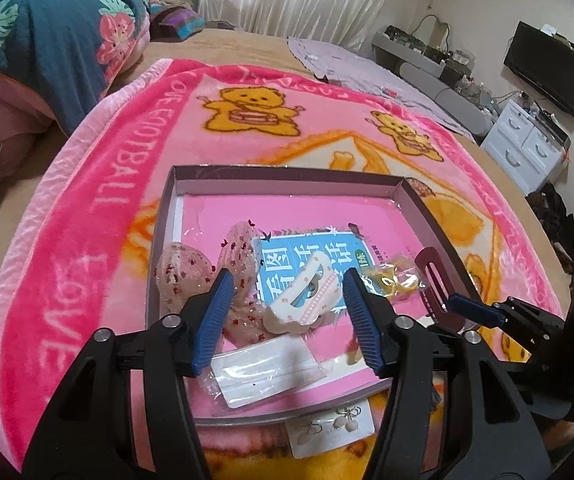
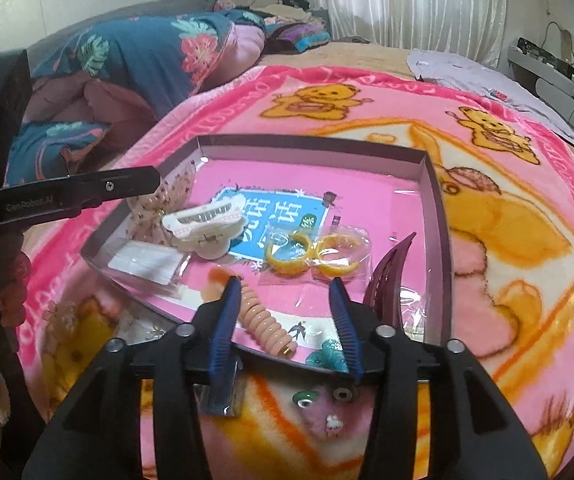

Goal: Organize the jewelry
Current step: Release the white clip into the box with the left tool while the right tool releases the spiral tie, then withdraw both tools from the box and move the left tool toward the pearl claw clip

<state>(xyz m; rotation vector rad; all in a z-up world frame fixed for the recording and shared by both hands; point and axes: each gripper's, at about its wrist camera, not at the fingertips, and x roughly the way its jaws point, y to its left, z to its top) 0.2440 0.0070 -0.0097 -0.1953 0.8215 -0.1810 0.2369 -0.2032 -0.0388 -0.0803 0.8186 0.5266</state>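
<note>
Both grippers hover over the shallow cardboard tray (image 2: 435,216) that sits on the pink fleece bear blanket (image 1: 99,208). Left gripper (image 1: 289,280): fingers spread wide, grasping nothing, the white claw hair clip (image 1: 307,296) lying between and just beyond the tips. Right gripper (image 2: 285,292): fingers likewise released and empty, near the tray's front edge.

Jewelry mostly already in the tray: claw clip, a clear bag of yellow bangles (image 2: 311,256), a coiled peach hair tie (image 2: 265,324), a maroon comb-like clip (image 2: 387,280) leaning at the right wall, speckled sheer scrunchies (image 1: 207,276), a white card in plastic sleeve (image 1: 263,372). Outside it: an earring card (image 1: 331,428) just in front of the tray in the left view, and small studs (image 2: 323,404) loose on the blanket in the right view.

Risks, as I judge them:
- Studs are tiny and sit in deep pile; wide ribbed pads may press them into the fleece or flick them away.
- Plastic sleeves look slick and crinkly (glare on them); a pinch could slide off or drag the neighbouring piece.
- Claw clip is hard, curved, toothed; gripped off-centre it could twist or spring out.
- Tray is light card on a soft bed; a push at the rim may tip or shift it.
- The two grippers are near each other at the tray's right side; a collision seems possible.
</note>
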